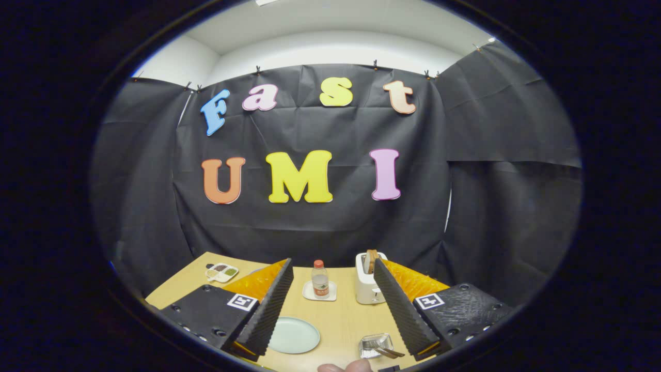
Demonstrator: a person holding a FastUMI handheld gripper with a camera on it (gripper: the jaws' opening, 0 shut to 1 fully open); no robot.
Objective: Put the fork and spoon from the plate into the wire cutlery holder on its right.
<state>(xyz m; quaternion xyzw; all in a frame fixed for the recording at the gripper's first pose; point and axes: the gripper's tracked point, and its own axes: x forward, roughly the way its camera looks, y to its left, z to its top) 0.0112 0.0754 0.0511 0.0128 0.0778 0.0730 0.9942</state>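
Gripper view: my gripper (333, 305) has its jaws spread wide, empty, above the tabletop (341, 320).
Plate (293, 335): bare, between the jaws, by the left one.
Wire cutlery holder (376, 345): right of plate, utensil handles (390, 352) sticking out.
Beyond: bottle (320, 279), toaster (367, 285).

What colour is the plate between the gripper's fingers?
Pale mint green, plain with no pattern; the plate shows best in the gripper view, between the open gripper fingers.
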